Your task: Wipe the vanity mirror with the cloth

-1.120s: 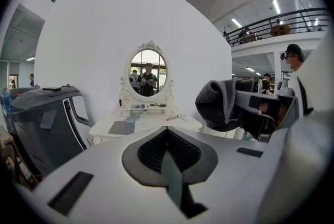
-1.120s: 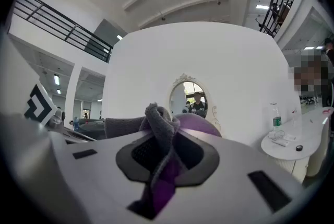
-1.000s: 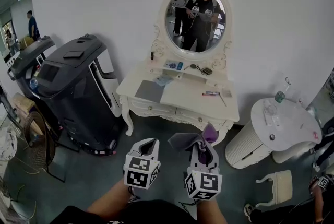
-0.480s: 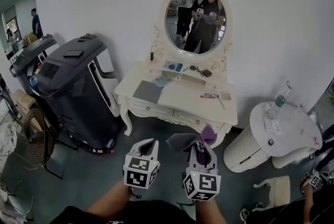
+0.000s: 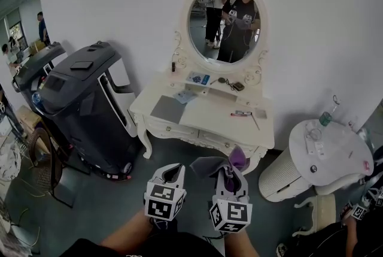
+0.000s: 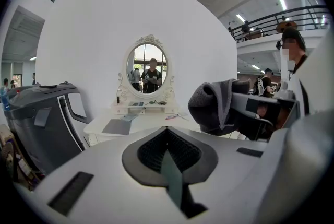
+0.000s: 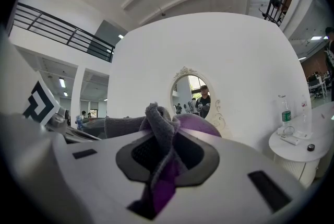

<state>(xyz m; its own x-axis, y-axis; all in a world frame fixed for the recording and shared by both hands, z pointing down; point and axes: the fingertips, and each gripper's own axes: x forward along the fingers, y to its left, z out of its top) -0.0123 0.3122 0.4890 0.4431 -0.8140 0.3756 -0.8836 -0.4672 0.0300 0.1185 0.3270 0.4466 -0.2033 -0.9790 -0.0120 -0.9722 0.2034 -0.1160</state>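
the right tool (image 5: 231, 174) is clamped on a soft grey and purple cloth (image 5: 210, 164), which is bunched in folds and spills left past the tips. the left tool (image 5: 174, 169), just beside it, is pressed closed with nothing between its dark ribbed jaws. both sit low and near, well apart from the far white table (image 5: 222, 115) with curved legs. a flat grey mat (image 5: 168, 109) lies on the table's left part. above it stands the oval mirror (image 5: 226, 22) in an ornate white scrolled frame, against a plain wall. left of the table is a rounded black machine (image 5: 84, 94), and right of it a round white ribbed stand (image 5: 286, 175).
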